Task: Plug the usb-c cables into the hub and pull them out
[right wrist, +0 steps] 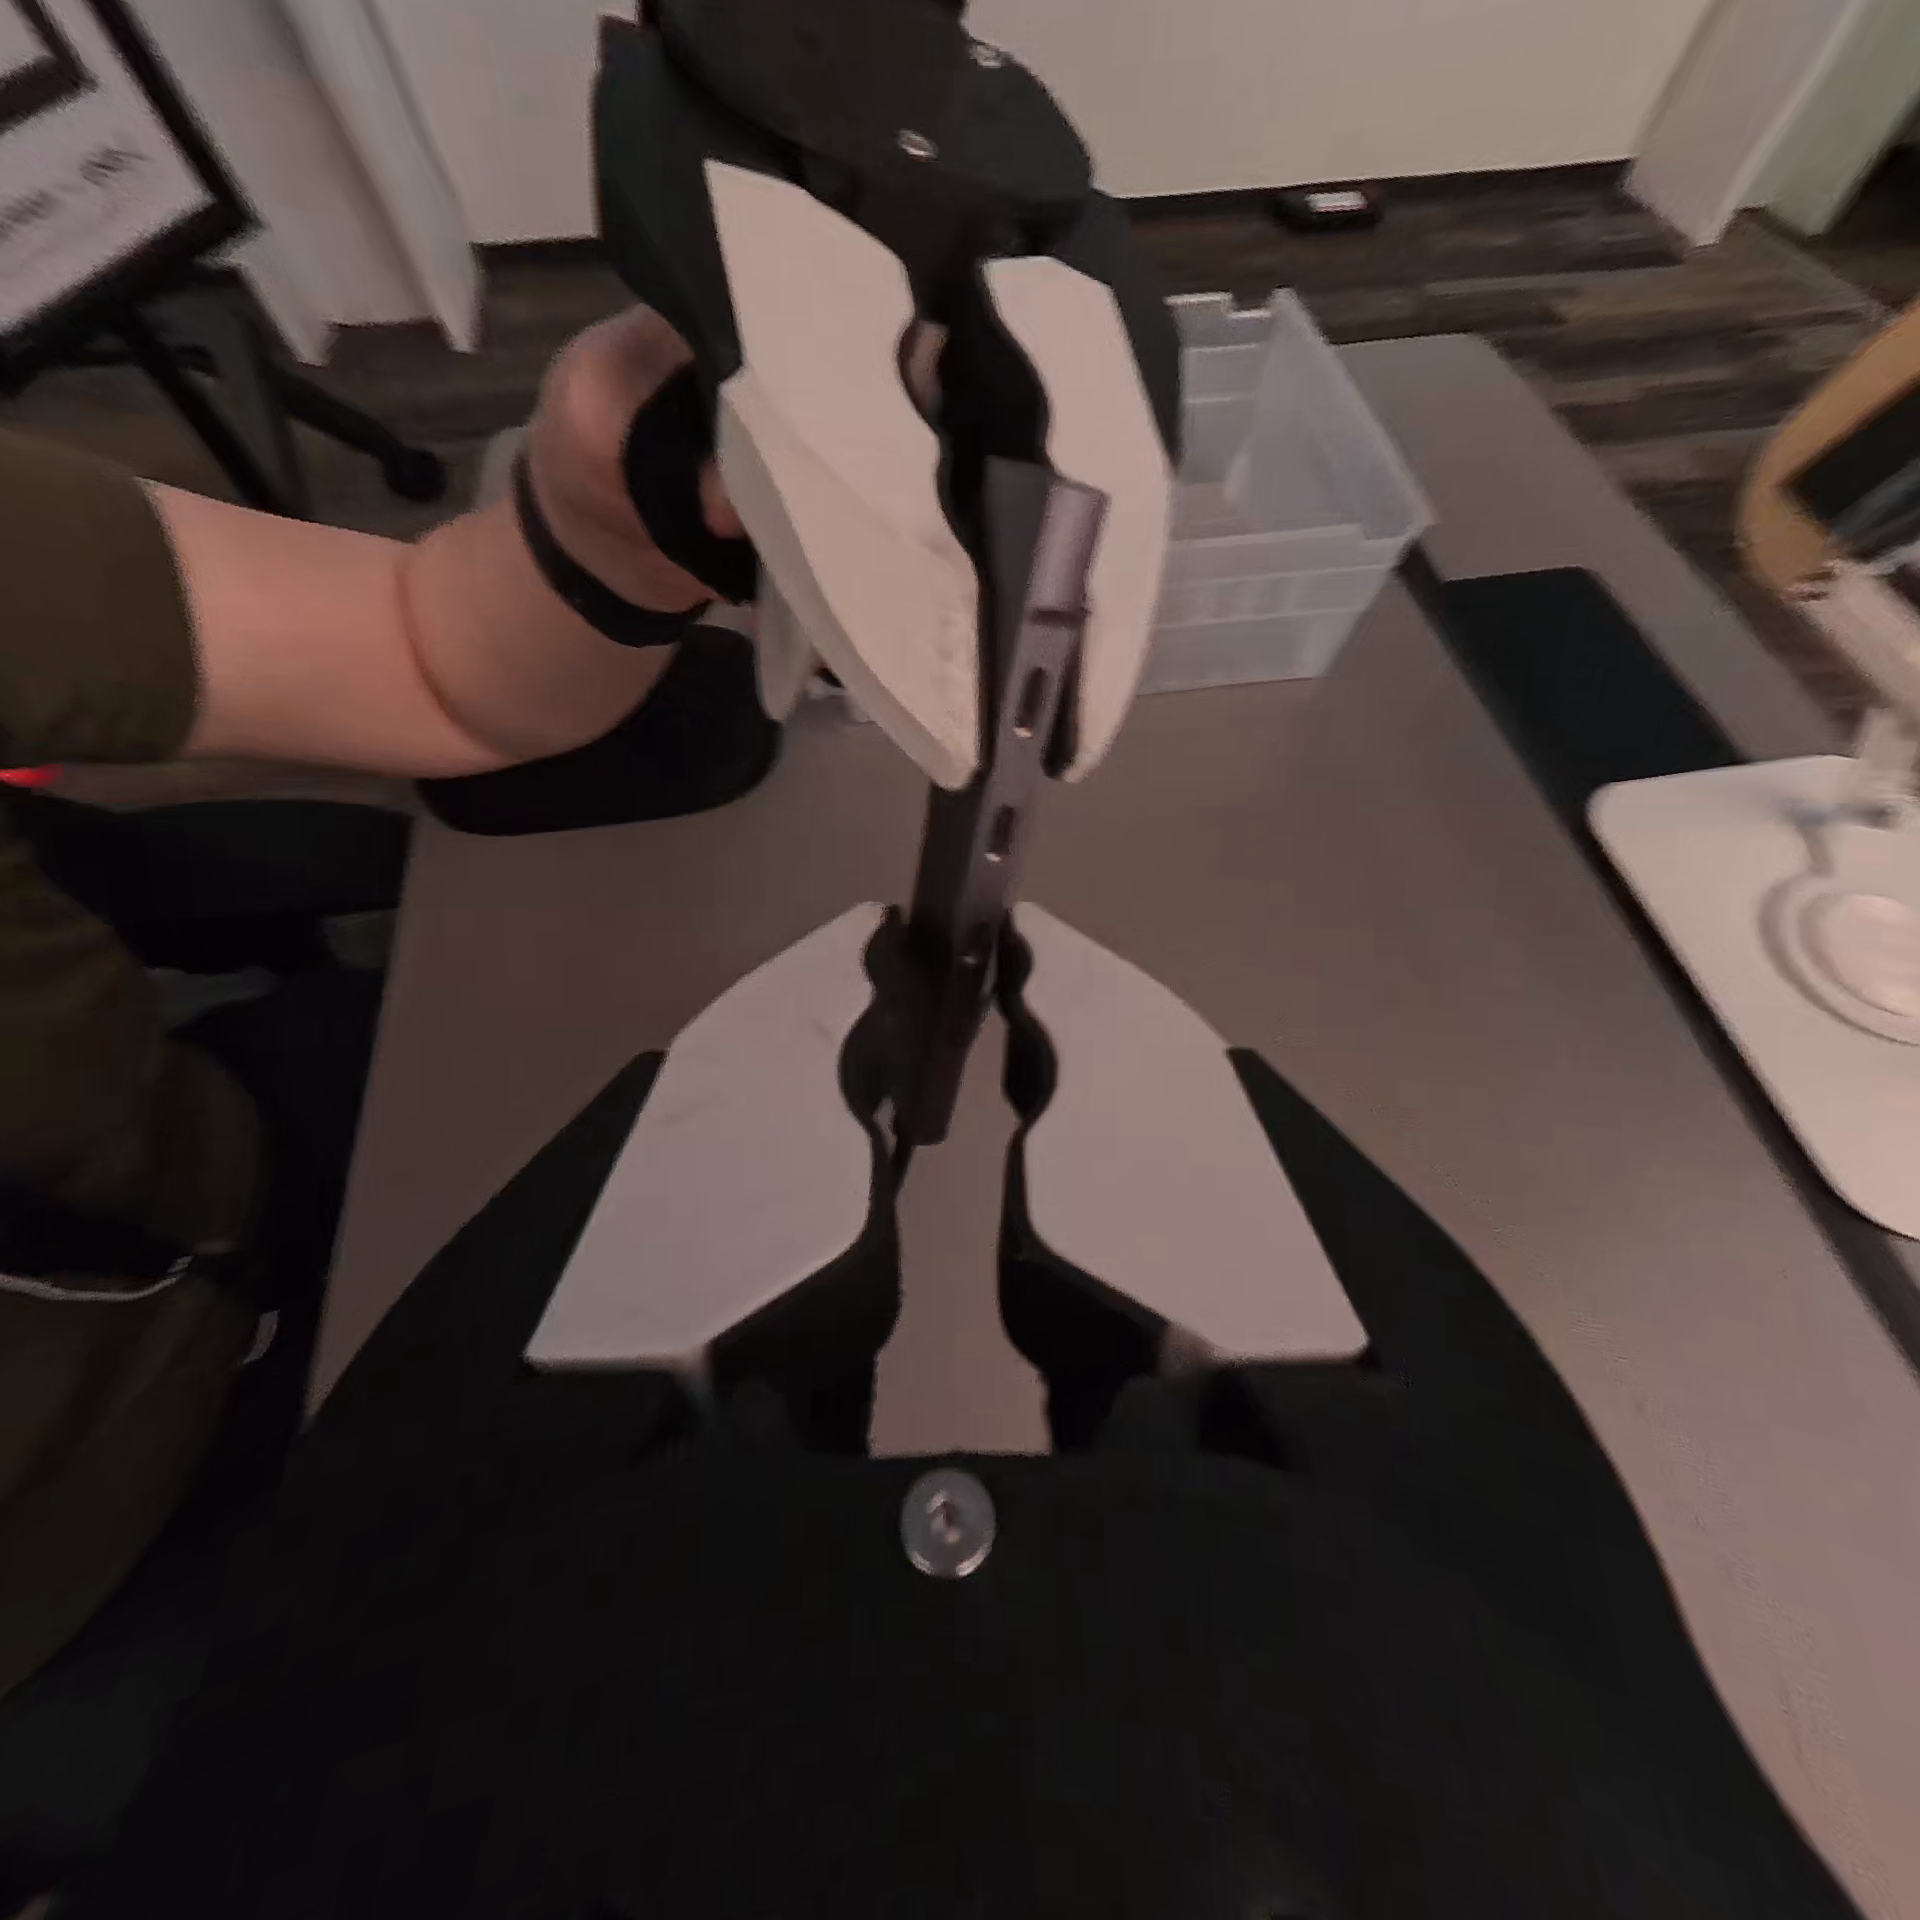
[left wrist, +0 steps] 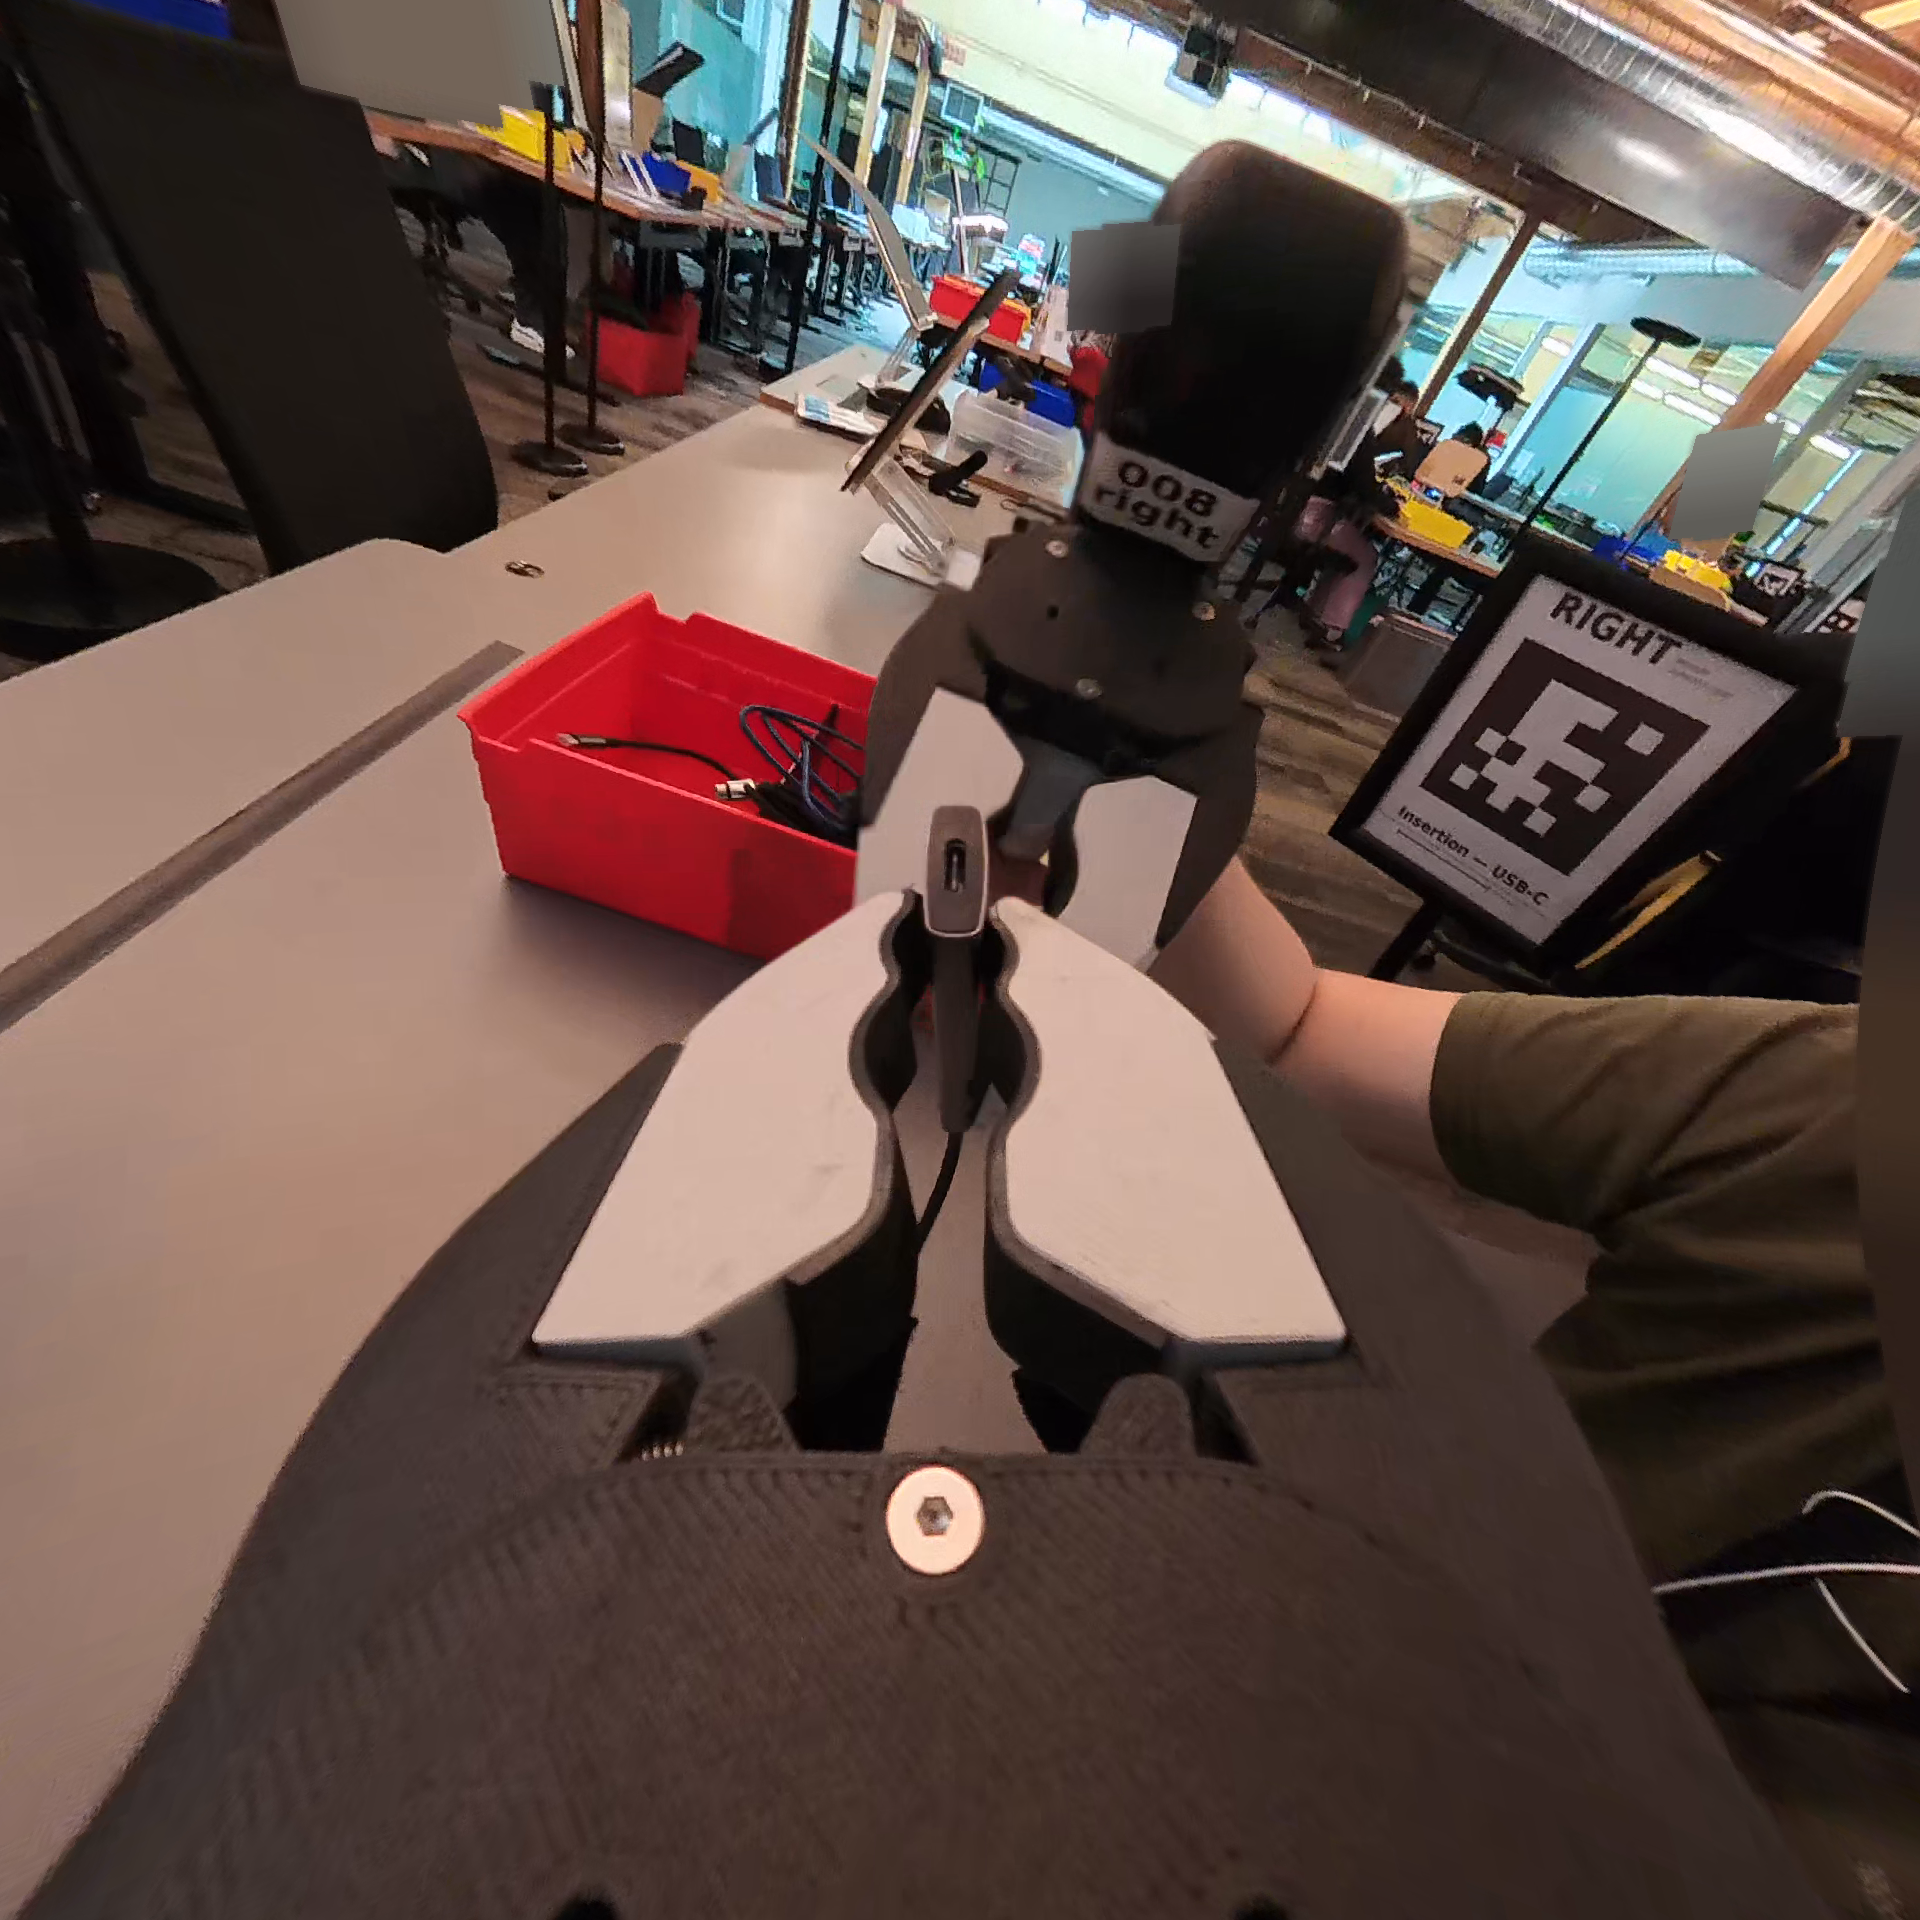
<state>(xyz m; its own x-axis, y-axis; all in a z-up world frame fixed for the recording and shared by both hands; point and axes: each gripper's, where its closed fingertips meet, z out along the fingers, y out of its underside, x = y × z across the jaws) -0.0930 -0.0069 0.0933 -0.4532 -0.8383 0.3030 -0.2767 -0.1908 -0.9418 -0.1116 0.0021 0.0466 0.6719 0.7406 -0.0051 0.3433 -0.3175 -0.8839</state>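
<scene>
Far left on the grey surface (left wrist: 260,1039), a red bin (left wrist: 623,831) holds the loose usb-c cables (left wrist: 790,769). It looks parked there so they stay within reach but out of the way. None is plugged in yet, as far as I can see. Centre: the left claw (left wrist: 954,914) is clamped on the slim dark hub (left wrist: 951,831), lifted off the surface, with its end port poking past the tips and its own lead trailing back between the fingers. It's likely held that way to keep the ports exposed. In the right wrist view the hub (right wrist: 997,831) bridges both tools, side ports turned up. The right claw (right wrist: 951,920) is nearly together around the near end, but blur means I can't tell if it really pinches — maybe steadying or re-seating it. Right of that sit a clear bin (right wrist: 1278,520) and a white stand base (right wrist: 1714,935).
</scene>
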